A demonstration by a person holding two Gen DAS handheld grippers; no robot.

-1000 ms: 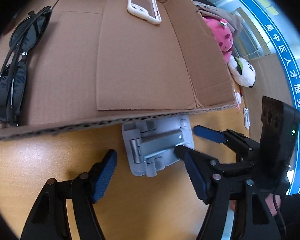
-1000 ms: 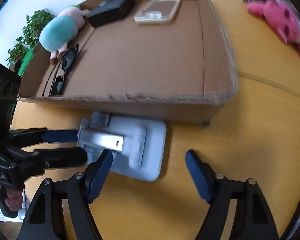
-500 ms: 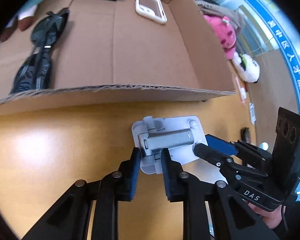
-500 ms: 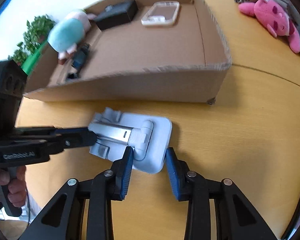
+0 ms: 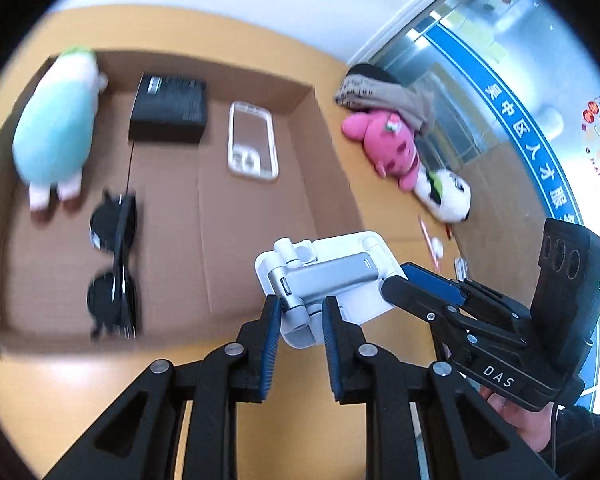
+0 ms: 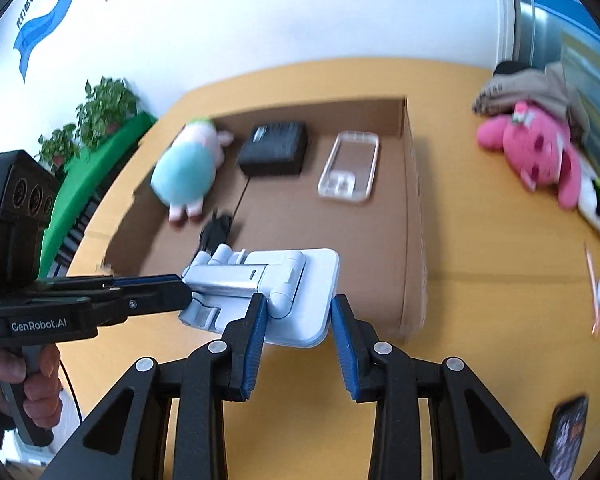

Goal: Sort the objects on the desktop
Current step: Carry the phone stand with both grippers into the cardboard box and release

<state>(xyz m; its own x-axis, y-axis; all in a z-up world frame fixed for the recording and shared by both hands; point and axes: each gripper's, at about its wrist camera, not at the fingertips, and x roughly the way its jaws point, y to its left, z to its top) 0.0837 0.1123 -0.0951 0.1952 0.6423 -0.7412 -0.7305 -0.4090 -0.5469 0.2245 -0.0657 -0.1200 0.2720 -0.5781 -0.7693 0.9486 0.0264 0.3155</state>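
A white and grey folding phone stand point(image 5: 324, 276) point(image 6: 268, 292) is held in the air above the near right part of the cardboard box point(image 5: 220, 216) point(image 6: 414, 208). My left gripper point(image 5: 298, 320) is shut on the stand's hinge end. My right gripper point(image 6: 298, 322) is shut on the stand's white base plate. In the box lie black sunglasses point(image 5: 114, 268), a black case point(image 5: 168, 108) point(image 6: 274, 152), a clear phone case point(image 5: 252, 146) point(image 6: 350, 166) and a teal plush point(image 5: 56, 128) point(image 6: 188, 168).
The box sits on an orange table point(image 5: 112, 380) point(image 6: 500, 320). Right of the box lie a pink plush point(image 5: 388, 146) point(image 6: 540, 156), a white plush point(image 5: 448, 196), folded cloth point(image 6: 524, 84) and a pen point(image 6: 594, 284). A dark phone point(image 6: 568, 436) lies at the near right.
Both grippers, shut on the stand, have lifted it off the table and carried it over the box's near wall. The views now look down into the box.
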